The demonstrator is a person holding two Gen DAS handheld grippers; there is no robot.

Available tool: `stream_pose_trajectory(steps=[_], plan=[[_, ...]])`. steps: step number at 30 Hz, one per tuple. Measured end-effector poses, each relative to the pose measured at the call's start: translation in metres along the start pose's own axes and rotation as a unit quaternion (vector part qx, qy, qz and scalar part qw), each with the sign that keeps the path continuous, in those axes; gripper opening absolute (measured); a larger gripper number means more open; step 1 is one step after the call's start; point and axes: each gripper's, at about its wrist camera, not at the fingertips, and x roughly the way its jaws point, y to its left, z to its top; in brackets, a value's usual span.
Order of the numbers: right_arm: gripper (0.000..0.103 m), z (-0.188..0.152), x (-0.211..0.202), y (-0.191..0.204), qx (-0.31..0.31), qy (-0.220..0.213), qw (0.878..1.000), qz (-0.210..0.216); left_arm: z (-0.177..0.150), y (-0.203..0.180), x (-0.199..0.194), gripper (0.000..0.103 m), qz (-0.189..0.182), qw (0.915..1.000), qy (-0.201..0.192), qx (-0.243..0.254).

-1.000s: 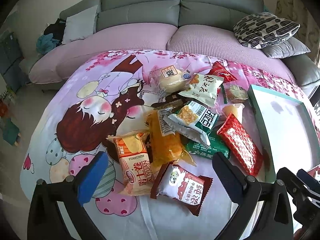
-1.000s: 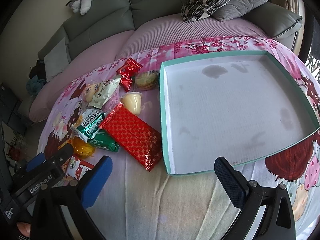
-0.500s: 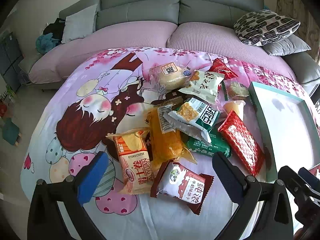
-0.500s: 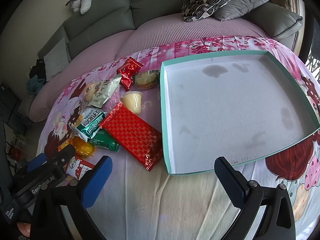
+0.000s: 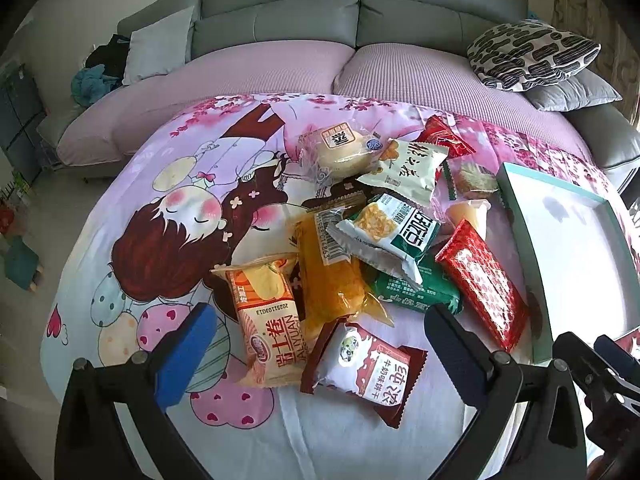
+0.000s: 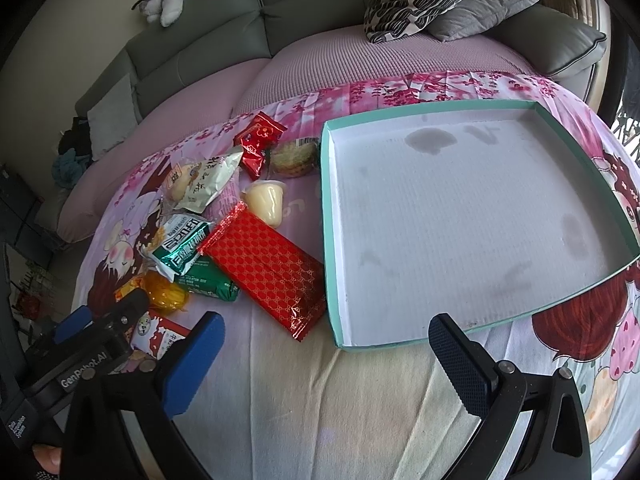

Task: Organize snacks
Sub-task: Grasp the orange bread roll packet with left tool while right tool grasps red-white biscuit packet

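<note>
The snacks [image 5: 384,240] lie in a messy pile on the cartoon blanket [image 5: 168,216], just left of the empty tray [image 6: 460,216]. The brown and white packet [image 5: 360,364] is the nearest one to your left gripper [image 5: 316,344], right between its wide-open fingers, which hold nothing. Come down flat and pinch it across the puffy middle, not the thin edge. Your right gripper [image 6: 324,352] is wide open and empty too, in front of the tray's near corner.

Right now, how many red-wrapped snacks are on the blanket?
3: a long red packet beside the teal tray, and two small red packets at the pile's far end, one behind the other. More may be buried.
</note>
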Motion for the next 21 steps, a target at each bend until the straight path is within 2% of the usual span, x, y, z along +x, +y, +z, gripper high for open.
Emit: stream_pose_trajectory(steps=[7,13,16,21], plan=[[0.103,0.001,0.0,0.002,-0.004,-0.003,1.0,0.002,0.002,0.007,-0.005,0.103,0.008,0.9999,-0.004,-0.011],[0.103,0.004,-0.011,0.04,-0.072,-0.043,0.995,0.053,0.009,0.052,-0.029,0.103,0.041,0.9958,-0.045,-0.068],[0.103,0.002,-0.001,0.061,-0.098,-0.025,0.991,0.087,0.007,0.069,-0.027,0.103,0.058,0.9936,-0.048,-0.085],[0.103,-0.006,0.019,0.095,-0.159,0.008,0.981,0.114,0.0,0.089,-0.008,0.103,0.035,0.994,-0.015,-0.102]])
